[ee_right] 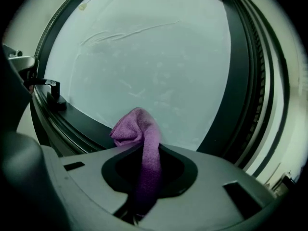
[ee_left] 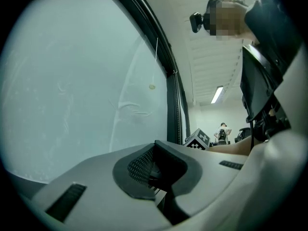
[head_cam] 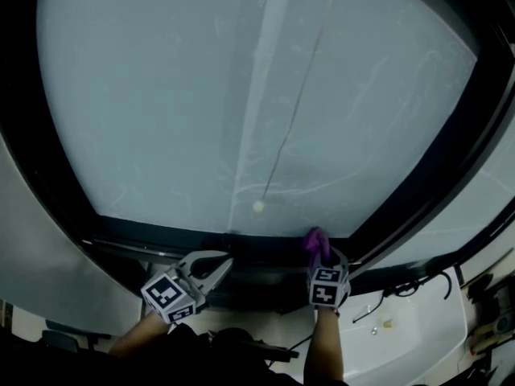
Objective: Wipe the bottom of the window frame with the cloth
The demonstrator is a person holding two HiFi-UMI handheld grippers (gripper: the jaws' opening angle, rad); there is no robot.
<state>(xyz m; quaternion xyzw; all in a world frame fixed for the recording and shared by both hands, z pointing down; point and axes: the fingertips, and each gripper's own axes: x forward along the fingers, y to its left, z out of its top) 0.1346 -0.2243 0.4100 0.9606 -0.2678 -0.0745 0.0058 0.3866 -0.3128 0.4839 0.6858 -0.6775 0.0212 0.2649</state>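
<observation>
A purple cloth (head_cam: 315, 240) is bunched at the tip of my right gripper (head_cam: 323, 254), which is shut on it. The cloth's top end (ee_right: 139, 129) stands up just before the frosted pane, above the dark bottom rail of the window frame (ee_right: 82, 120). Whether it touches the rail I cannot tell. In the head view that rail (head_cam: 161, 244) runs left to right under the glass. My left gripper (head_cam: 224, 264) hovers below the rail, left of the right one, jaws together and holding nothing. Its own view shows only its grey body (ee_left: 156, 172) and the pane.
A blind cord with a small bead (head_cam: 257, 207) hangs down the glass. A black window handle (ee_right: 53, 94) sits on the rail at the left. A dark upright frame bar (head_cam: 434, 175) stands to the right. A white ledge with cables (head_cam: 410, 336) lies at lower right.
</observation>
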